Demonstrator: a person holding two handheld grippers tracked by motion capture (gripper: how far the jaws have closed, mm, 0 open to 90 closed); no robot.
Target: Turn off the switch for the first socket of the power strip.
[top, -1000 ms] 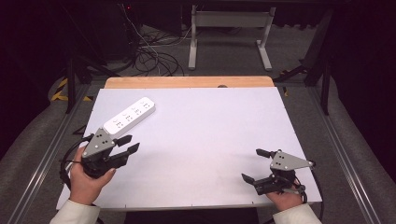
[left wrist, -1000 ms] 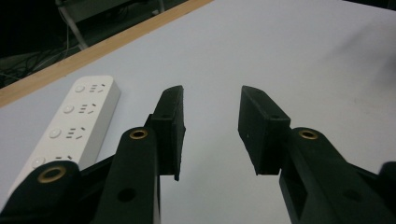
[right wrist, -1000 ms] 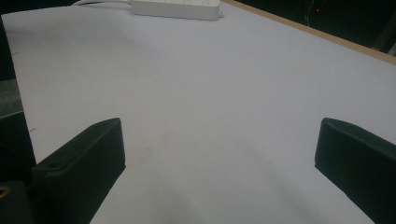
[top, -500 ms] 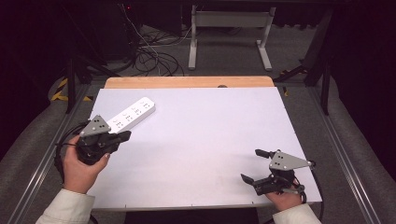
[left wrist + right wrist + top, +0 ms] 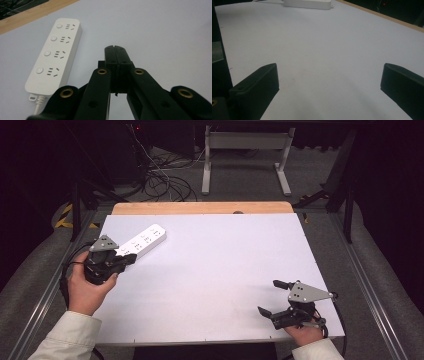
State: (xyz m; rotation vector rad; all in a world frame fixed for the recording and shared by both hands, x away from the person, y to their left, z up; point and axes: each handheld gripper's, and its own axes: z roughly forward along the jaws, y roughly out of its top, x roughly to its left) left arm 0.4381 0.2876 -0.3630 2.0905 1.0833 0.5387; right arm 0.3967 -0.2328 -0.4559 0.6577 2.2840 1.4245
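A white power strip [image 5: 143,240] with several sockets and round buttons lies slanted at the table's far left. In the left gripper view the power strip [image 5: 53,57] runs along the left, its cable end nearest the camera. My left gripper [image 5: 131,258] is shut, jaws pressed together with nothing between them, hovering just to the near side of the strip; the left gripper [image 5: 115,48] points past the strip's right flank. My right gripper [image 5: 274,297] rests open near the front right corner. The right gripper [image 5: 329,82] has bare table between its jaws, and the power strip [image 5: 308,3] lies far ahead.
The white table top [image 5: 220,265] has a wooden strip [image 5: 200,208] along its far edge. Cables [image 5: 160,180] and a metal stand [image 5: 247,155] sit on the dark floor beyond. Metal rails [image 5: 367,280] run along both sides.
My left gripper has moved away from me and to the left, toward the power strip's near end, and its jaws have gone from open to shut. The right gripper has stayed put.
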